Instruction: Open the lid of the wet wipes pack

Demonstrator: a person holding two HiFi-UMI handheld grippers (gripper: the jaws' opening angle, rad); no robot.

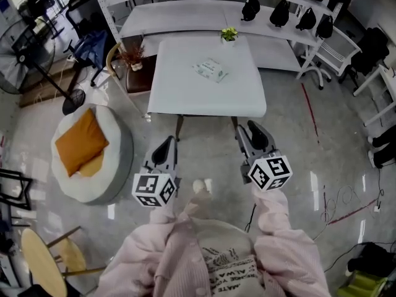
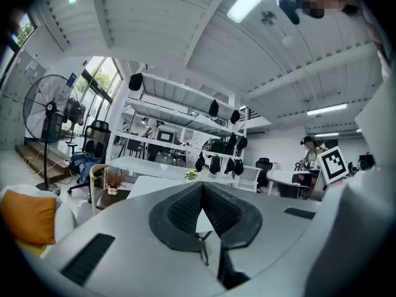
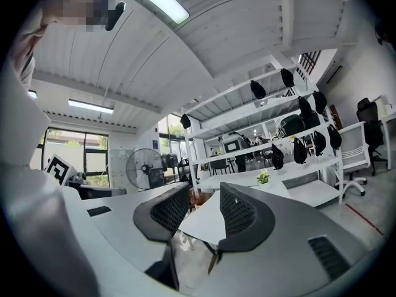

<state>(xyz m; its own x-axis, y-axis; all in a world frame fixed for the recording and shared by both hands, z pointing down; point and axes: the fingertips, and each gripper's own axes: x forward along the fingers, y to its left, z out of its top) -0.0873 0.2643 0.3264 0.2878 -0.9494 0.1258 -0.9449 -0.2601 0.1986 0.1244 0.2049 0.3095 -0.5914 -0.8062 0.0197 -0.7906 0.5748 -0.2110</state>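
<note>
The wet wipes pack (image 1: 210, 70), pale with green print, lies flat near the middle of a white square table (image 1: 185, 98); its lid is too small to make out. Both grippers hover over the floor short of the table's near edge and point at it. My left gripper (image 1: 166, 143) (image 2: 202, 187) has its pad tips touching and holds nothing. To its right, my right gripper (image 1: 255, 129) (image 3: 205, 193) stands open, and the table's corner (image 3: 207, 218) shows through the gap. The pack is not visible in either gripper view.
A small potted plant (image 1: 229, 34) stands at the table's far edge. A beanbag with an orange cushion (image 1: 93, 147) lies left of the table, and a brown side table with dried stems (image 1: 133, 60) stands at its far left corner. White shelving (image 1: 278, 11) runs behind. Cables (image 1: 346, 203) trail at right.
</note>
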